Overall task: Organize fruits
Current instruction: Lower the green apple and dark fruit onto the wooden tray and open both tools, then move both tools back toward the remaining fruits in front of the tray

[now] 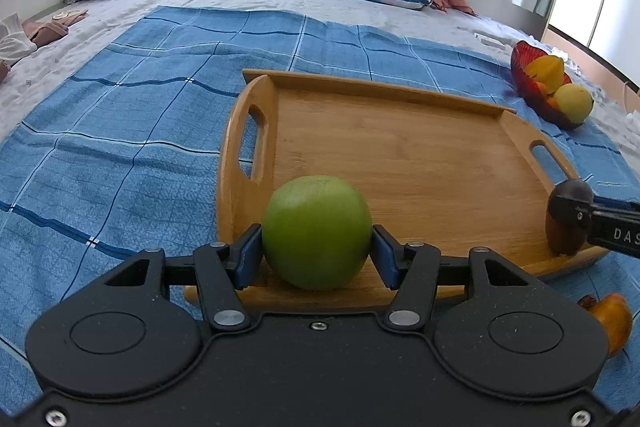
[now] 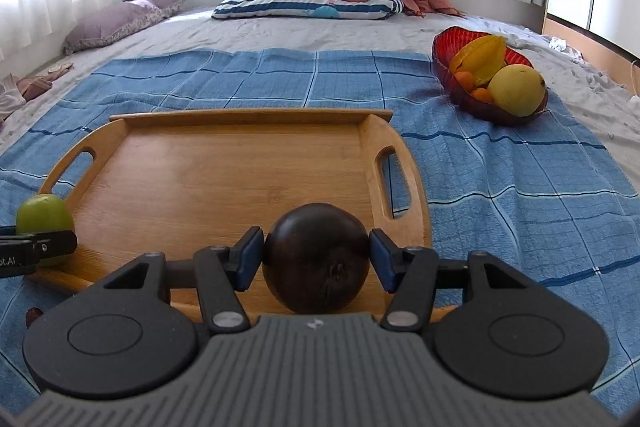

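A: Green apple (image 1: 317,231) w/ left gripper (image 1: 316,255), fingers clamped on it, over tray (image 1: 400,147) near edge.
B: Right gripper (image 2: 316,259) grips dark fruit (image 2: 316,258), same tray.

The right gripper (image 2: 316,254) is clamping a dark brown round fruit (image 2: 316,257) between its blue pads (image 2: 250,255), holding it over the near edge of the wooden tray (image 2: 224,167), which is lying on a blue checked cloth (image 2: 520,195). At the tray's left end the left gripper (image 2: 44,247) is reaching in from the frame edge with a green apple (image 2: 44,214), apparently gripping it, though its fingertips are mostly hidden. Further back on the right, a red bowl (image 2: 452,39) is holding a starfruit (image 2: 482,59), a yellow round fruit (image 2: 518,90) and small orange fruits (image 2: 466,79).
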Tool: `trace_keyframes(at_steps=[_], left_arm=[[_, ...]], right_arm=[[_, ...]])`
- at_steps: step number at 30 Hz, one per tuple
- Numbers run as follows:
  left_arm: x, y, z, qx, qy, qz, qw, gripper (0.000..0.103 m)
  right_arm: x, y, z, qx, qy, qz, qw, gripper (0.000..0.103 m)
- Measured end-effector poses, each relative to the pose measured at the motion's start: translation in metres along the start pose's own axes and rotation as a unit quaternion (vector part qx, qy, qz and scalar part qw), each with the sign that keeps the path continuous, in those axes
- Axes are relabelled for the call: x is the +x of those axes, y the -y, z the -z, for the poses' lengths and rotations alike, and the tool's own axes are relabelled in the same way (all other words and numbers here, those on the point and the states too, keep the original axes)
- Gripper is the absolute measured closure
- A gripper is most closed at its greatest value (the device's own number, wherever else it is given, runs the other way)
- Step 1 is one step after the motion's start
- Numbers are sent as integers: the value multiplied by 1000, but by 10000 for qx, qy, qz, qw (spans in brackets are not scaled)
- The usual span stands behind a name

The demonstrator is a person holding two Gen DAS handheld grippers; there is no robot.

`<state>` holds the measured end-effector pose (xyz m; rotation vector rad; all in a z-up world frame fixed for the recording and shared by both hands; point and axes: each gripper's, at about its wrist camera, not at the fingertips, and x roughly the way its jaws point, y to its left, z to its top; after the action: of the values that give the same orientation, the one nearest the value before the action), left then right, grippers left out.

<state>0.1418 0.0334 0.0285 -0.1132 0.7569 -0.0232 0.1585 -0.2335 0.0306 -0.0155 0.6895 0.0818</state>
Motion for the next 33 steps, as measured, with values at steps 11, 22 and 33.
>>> trace_keyframes(at_steps=[11,22,33], left_arm=[[-3,1,10,147,230,174,9995,35],[-11,11,21,291,442,387,9979,7],[-31,8,30,271,719,654,9949,0]], right_arm=[[1,-8,7,-298,235,19,9993,38],[-3,-9,16,-97,422,-135,9990,20],[-25,-10,27,65,852,-267,9960,10]])
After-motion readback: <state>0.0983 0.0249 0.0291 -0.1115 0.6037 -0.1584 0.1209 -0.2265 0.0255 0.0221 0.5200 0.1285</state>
